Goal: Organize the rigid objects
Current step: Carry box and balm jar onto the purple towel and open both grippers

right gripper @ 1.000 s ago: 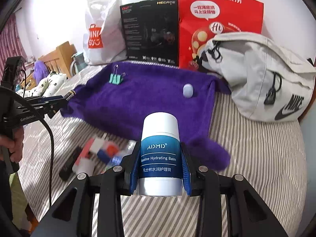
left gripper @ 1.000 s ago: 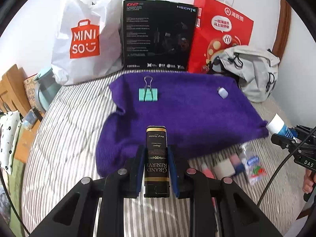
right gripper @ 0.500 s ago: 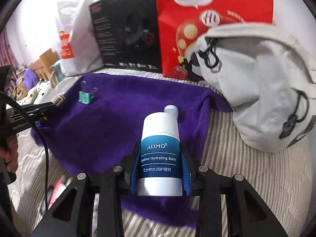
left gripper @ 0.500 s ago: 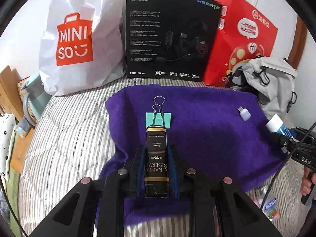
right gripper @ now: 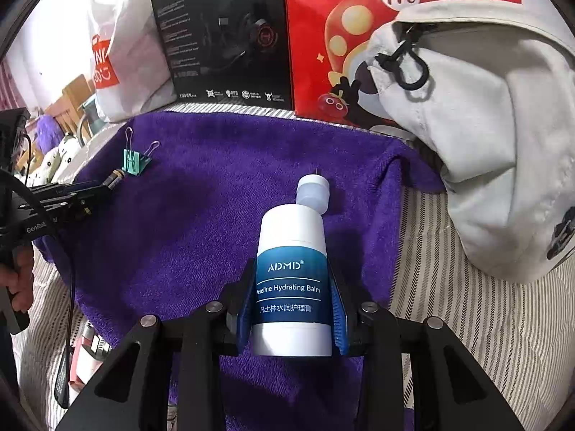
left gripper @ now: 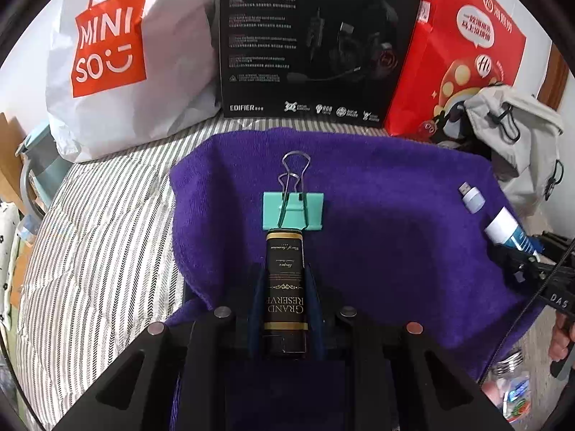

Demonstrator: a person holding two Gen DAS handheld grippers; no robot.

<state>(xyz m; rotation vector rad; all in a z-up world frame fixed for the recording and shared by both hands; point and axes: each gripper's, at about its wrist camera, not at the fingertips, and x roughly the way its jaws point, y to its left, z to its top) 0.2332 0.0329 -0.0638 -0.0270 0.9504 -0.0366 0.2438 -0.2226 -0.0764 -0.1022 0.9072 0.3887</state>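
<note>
Striped grey-and-white bedding [left gripper: 107, 215] carries one purple plush towel [left gripper: 395, 233] spread flat, and behind it stand three things in a row: one white plastic shopping bag with an orange logo [left gripper: 107, 57], one black cardboard headset box [left gripper: 316, 43] and one red paper carrier bag [left gripper: 467, 54], with one pale grey fabric backpack [right gripper: 485, 125] slumped at the right. Two small items lie loose on the towel: one mint-green binder clip with wire handles [left gripper: 293, 210] and one small white USB adapter [left gripper: 471, 195]. Each hand-held tool carries one item. The left gripper [left gripper: 285, 287] has its blue-padded fingers closed narrowly against the sides of a slim black-and-gold tube printed "Grand Reserve" [left gripper: 285, 287], whose far tip sits just beside the binder clip, over the towel. The right gripper [right gripper: 293, 287] is closed wider around a white-and-blue cylindrical balm bottle [right gripper: 291, 273], held above the towel with its cap just short of the USB adapter. A few more small packets lie off the towel's near edge, too blurred to count.
</note>
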